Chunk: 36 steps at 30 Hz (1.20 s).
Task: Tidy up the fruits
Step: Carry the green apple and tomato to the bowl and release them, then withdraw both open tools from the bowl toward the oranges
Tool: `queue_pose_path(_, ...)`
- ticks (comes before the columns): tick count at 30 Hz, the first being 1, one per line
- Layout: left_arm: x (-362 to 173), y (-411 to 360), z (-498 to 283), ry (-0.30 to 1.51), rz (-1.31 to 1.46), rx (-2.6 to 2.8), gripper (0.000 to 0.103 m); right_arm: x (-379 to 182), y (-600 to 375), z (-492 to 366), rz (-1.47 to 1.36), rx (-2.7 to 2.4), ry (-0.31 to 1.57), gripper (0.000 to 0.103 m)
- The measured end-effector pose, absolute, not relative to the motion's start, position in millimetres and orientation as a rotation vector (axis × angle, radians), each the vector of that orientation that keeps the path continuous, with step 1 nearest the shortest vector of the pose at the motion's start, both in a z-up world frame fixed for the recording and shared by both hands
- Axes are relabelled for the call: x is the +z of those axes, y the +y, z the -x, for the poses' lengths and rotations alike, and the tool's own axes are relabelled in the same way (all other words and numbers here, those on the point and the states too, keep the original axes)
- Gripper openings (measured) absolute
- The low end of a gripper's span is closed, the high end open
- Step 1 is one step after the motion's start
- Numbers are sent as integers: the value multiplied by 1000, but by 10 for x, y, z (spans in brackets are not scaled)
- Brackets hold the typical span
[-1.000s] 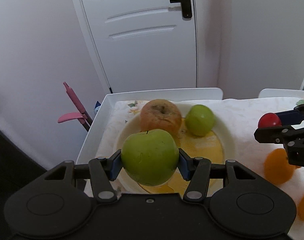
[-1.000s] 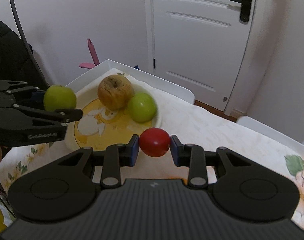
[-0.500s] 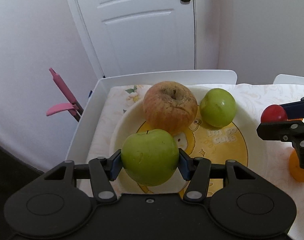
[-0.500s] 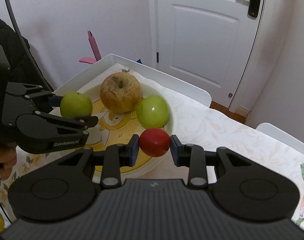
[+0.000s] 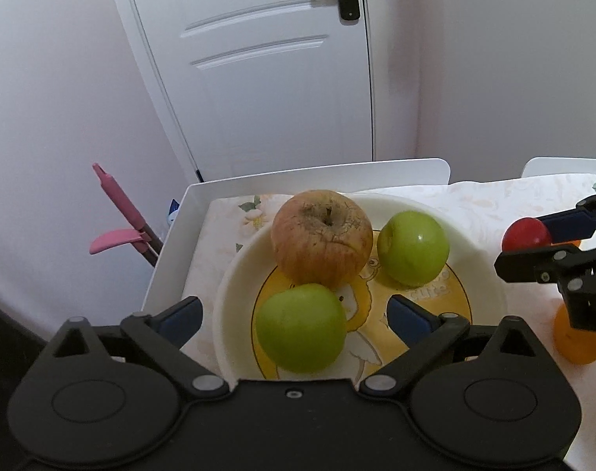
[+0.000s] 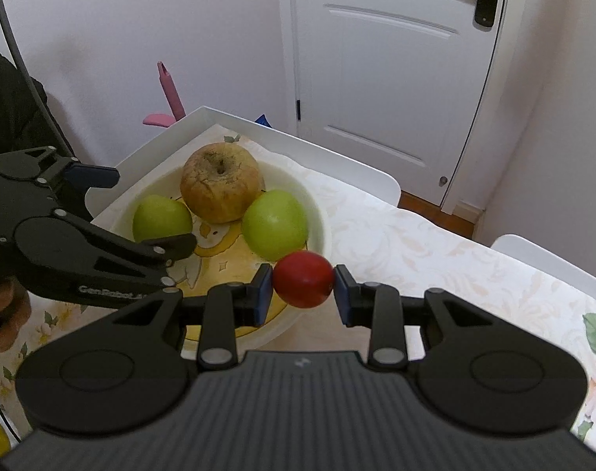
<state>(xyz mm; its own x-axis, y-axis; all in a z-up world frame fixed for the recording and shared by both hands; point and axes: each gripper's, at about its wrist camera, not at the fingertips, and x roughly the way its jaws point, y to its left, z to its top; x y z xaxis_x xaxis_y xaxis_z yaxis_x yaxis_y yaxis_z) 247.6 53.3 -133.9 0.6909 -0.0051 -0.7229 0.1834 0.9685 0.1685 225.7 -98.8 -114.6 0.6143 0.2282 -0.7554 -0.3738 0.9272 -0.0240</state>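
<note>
A: What changed? The left gripper (image 5: 294,316) has just been opening; its jaws now stand spread wide, pads clear of the green apple (image 5: 301,327) on both sides. A second ago it was pinching that apple above the plate.

B: So the apple is down?

A: It lies in the white plate (image 5: 482,274), just in front of the big wrinkled brown apple (image 5: 321,235), seemingly touching it. I'd judge that placement done; 3 apples are on the plate now, counting the second green apple (image 5: 413,249) on the right.

B: And the right gripper (image 6: 302,285)?

A: Pinching a small red fruit (image 6: 303,284) between its pads, held over the plate's near rim, not yet set down.

B: What's around, biggest first?

A: The white door (image 5: 266,70) behind, the white tray (image 5: 168,259) with its flowered cloth under the plate, a pink-handled tool (image 5: 121,216) against the wall, an orange (image 5: 580,343) off the plate below the right gripper.

B: Anything in the way?

A: The left gripper's fingers straddle the apple, so it needs backing out without nudging it. For the red fruit, the open yellow centre looks free, but both grippers crowd the plate.
</note>
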Motion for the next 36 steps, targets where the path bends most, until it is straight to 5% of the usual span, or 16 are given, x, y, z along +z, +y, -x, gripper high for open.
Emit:
queue_pose_path(30, -1209, 954, -1859, 825, -177, -32, 102, -1488, -547, -2351, 221, 519, 929, 49)
queue_pose_path(31, -1210, 956, -1854, 825, -175, -32, 102, -1493, -542, -2348, 222, 522, 930, 51)
queue_pose_path(34, -1212, 952, -1836, 826, -168, -33, 102, -1470, -545, -2331, 216, 512, 912, 101)
queue_pose_path(36, -1203, 940, -1826, 825, -165, -35, 102, -1413, -581, -2293, 205, 479, 872, 103)
